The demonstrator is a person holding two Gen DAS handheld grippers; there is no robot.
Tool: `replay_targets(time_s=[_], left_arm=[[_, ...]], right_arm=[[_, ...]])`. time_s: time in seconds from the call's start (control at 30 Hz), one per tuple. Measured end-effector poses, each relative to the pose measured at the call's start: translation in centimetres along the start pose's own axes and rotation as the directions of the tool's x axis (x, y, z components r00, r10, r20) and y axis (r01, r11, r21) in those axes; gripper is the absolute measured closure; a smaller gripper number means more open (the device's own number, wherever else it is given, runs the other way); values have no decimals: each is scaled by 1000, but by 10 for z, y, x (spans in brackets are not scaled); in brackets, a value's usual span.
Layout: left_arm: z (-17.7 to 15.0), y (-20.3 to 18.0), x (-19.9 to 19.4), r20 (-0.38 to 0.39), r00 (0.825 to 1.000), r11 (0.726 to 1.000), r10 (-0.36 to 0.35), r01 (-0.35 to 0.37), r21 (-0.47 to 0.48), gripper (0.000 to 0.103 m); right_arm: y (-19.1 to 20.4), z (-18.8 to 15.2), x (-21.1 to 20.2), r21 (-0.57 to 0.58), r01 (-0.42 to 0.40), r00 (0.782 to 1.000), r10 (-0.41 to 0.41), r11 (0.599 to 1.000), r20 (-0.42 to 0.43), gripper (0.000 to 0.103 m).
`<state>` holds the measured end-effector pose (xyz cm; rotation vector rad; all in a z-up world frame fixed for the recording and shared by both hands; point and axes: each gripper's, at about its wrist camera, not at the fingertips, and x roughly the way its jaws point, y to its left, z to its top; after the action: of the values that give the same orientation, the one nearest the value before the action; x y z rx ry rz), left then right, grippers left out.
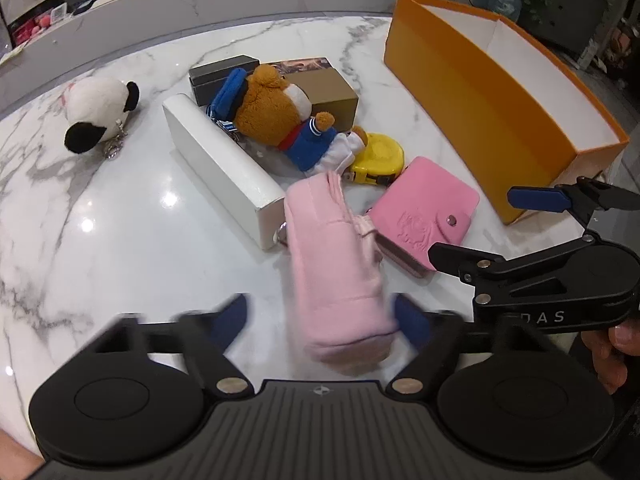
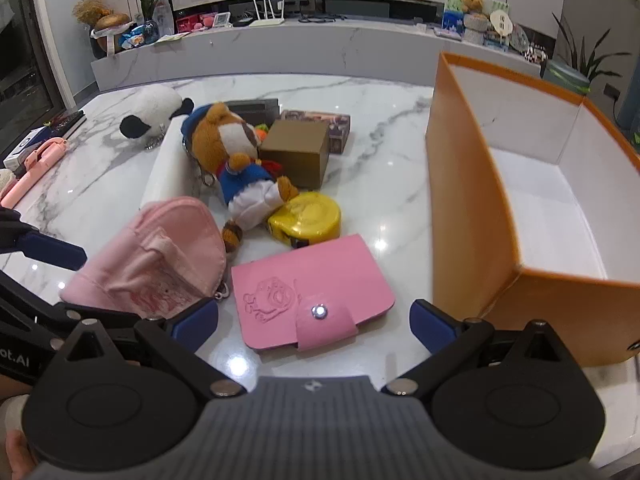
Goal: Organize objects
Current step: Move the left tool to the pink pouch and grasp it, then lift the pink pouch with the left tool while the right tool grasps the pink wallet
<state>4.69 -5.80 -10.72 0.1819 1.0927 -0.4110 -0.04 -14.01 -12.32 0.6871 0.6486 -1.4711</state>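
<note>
left hand-held gripper [image 1: 320, 316]: matte black frame, two round black discs at the base, ribbed grey plate between them with a small emblem
left fingers [image 1: 230, 318]: blue pads, blurred
right hand-held gripper [image 2: 314, 322]: same black build, silver rivets at the pivots, ribbed grey plate
right fingers [image 2: 430, 322]: blue pads
markings: white letters "das" on the right unit's side, seen from the left wrist

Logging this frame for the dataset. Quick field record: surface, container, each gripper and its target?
surface: white marble table
container: orange box, open top, nothing visible inside
left gripper: jaws either side of pink pouch, left pad clear of it
right gripper: open, over pink wallet
nearby: yellow tape measure, teddy bear, brown box
</note>
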Motion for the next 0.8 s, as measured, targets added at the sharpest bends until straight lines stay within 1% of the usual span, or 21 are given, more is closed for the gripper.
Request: replay_targets(time_s=[0.03,0.07,0.2,0.27,0.33,0.43,0.5,0.57,0.63,0.7,0.73,0.77,0.8], left_arm=[[1,0,1,-4,1000,1000,8,-8,14,42],[1,1,2,-5,1000,1000,5,-5,20,47],[-3,8,-1,5,1000,999,-16,16,32,49],[-5,12,-4,10,1000,998,-17,16,53,54],[-6,17,-5,16,1000,998,-23,22,63,55],[-8,28,-6,16,999,999,-37,37,23,56],[-9,34,-7,17,999,999,-42,42,22,56],[-11,38,-9,20,999,999,-40,40,27,56],[-12,41,-10,23,999,999,-37,37,17,56],[-14,44,-11,24,999,999,-37,37,12,56],[-14,45,-12,20,998,997,-56,55,47,56],[-14,45,-12,20,998,997,-56,55,48,56],[-15,45,-13,21,998,997,-58,56,50,56]], right_arm=[[1,-1,3,4,2,1000,-2,1000,-6,1],[1,-1,5,5,2,1000,-1,1000,-12,1],[5,-2,14,2,-4,1000,4,1000,-26,1],[6,-1,18,-3,-7,1000,7,1000,-28,1],[5,0,21,3,1,1000,-1,1000,-30,1],[5,4,26,1,5,999,-5,1000,-37,1],[6,5,28,-5,13,999,-13,1000,-41,1],[9,5,33,-20,22,998,-23,1000,-63,1],[13,1,41,-49,48,995,-53,998,-84,1],[17,-3,46,-57,87,993,-91,995,-69,1],[18,-4,48,-53,102,992,-106,993,-67,1],[19,-3,50,-33,102,991,-104,994,-81,1],[17,-1,51,10,66,992,-65,998,-110,1]])
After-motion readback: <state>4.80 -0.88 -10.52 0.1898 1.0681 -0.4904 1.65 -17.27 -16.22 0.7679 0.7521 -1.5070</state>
